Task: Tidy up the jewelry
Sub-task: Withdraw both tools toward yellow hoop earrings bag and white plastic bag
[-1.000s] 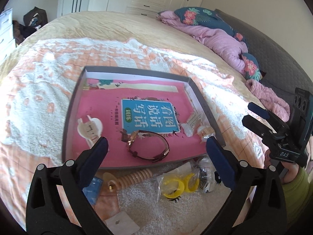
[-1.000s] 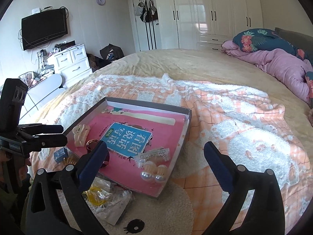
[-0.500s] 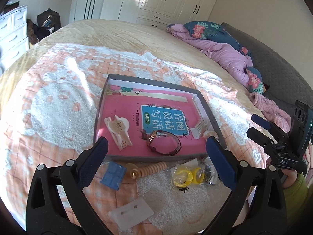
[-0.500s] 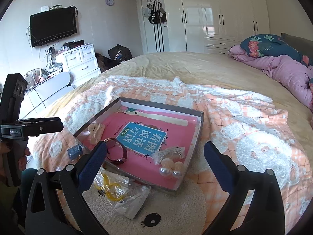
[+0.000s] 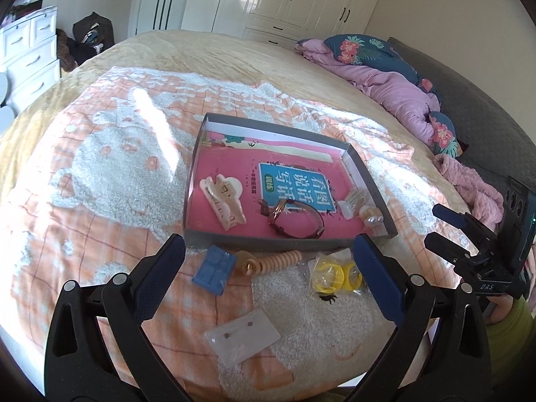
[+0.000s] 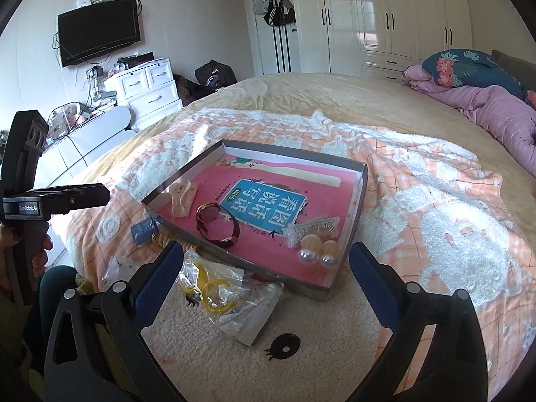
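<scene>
A grey shallow box [image 5: 288, 239] [image 6: 363, 181] lined with a pink book lies on the bed. In it are a cream hair claw [image 5: 222, 202] [image 6: 182, 197], a dark red bracelet [image 5: 296, 221] [image 6: 217, 224], a pearl clip [image 5: 370, 217] [image 6: 316, 253] and a clear comb [image 6: 313, 231]. In front of the box lie a blue square piece [image 5: 214, 269] [image 6: 144, 231], a beaded spiral piece [image 5: 268, 261], a bag with yellow rings [image 5: 335, 276] [image 6: 214, 288] and a clear earring card [image 5: 243, 341]. My left gripper [image 5: 271, 268] is open above these. My right gripper [image 6: 266, 271] is open near the box's front corner.
The bed carries an orange and white fleece blanket [image 5: 117, 167]. A pink quilt and floral pillow [image 5: 385, 73] lie at the far right. White drawers [image 6: 147, 90] and a wall television [image 6: 98, 35] stand left of the bed. Wardrobes [image 6: 385, 16] line the back wall.
Both grippers have pulled back and risen from the box. More of the loose items in front of the box show in the left wrist view. Both stay open.
</scene>
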Motion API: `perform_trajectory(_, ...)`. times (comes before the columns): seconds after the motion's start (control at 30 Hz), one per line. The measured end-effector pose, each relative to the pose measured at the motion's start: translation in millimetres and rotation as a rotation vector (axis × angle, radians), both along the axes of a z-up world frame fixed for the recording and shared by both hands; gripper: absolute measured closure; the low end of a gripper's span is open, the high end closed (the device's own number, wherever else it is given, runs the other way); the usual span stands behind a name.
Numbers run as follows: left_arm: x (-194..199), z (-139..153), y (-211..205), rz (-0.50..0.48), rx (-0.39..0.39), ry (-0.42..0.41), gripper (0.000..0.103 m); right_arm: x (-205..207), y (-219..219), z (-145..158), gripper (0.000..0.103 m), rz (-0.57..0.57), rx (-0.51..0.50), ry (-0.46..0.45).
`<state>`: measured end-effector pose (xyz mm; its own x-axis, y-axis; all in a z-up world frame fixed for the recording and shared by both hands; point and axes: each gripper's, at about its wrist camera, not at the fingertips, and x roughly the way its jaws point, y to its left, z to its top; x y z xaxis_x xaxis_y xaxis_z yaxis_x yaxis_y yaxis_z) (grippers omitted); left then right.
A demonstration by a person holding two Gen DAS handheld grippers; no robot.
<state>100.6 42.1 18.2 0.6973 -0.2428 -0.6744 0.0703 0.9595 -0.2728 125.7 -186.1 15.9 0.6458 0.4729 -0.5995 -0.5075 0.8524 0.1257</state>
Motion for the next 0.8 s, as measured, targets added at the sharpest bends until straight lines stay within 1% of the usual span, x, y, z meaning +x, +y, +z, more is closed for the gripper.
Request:
perform_trajectory(0.4,-19.7,-18.0,-1.0,0.004,0.000,0.046,0.009,-14.9,4.5,-19.7,0.004,0.028,-0.010,0.061)
perform_trajectory(0.8,-23.8,-36.3,-22.9,-0.049,0.021,0.100,0.009,-20.0,6.5,-52.4,0.004,0.026,-0.030,0.138)
